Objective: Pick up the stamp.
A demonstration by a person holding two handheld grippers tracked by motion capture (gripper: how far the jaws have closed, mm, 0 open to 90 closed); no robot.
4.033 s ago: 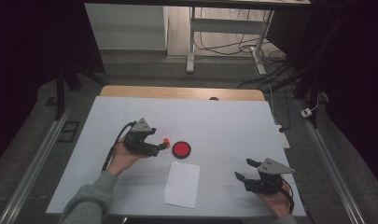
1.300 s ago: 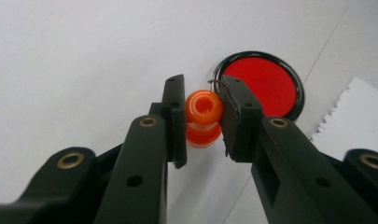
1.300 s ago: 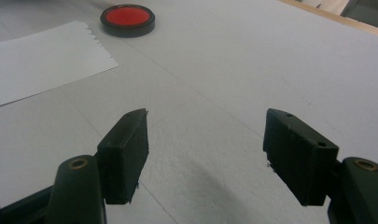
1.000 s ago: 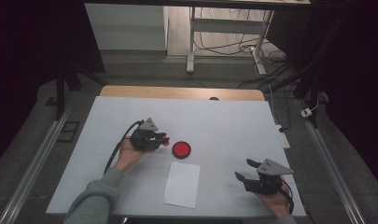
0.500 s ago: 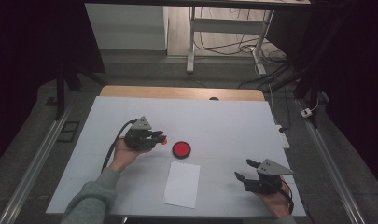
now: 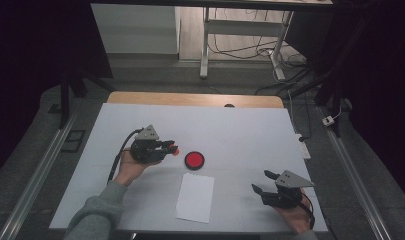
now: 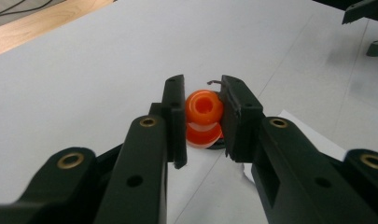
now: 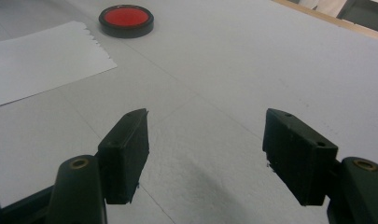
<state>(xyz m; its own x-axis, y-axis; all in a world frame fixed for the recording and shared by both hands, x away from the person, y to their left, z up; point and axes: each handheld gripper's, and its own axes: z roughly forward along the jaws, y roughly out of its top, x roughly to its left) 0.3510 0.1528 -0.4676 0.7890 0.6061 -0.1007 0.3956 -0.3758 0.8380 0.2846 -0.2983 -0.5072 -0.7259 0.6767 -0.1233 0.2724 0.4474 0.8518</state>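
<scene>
My left gripper (image 6: 170,148) hovers left of the middle of the white table (image 6: 240,130), shut on a small orange knob-shaped piece (image 6: 174,149). In the left gripper view both pads press the sides of the orange piece (image 7: 203,112), whose wider base hangs just below. A red disc in a black rim (image 6: 194,160) lies on the table a little to the right of it. My right gripper (image 6: 260,181) rests low at the front right, open with nothing between its fingers (image 8: 126,140).
A white paper sheet (image 6: 195,197) lies in front of the red disc (image 8: 126,18), between the two hands. A wooden strip (image 6: 190,98) runs along the table's far edge. Metal rails flank the table on both sides.
My left gripper, still holding the orange piece, has drifted slightly left and upward, away from the red disc. The right gripper has stayed put.
</scene>
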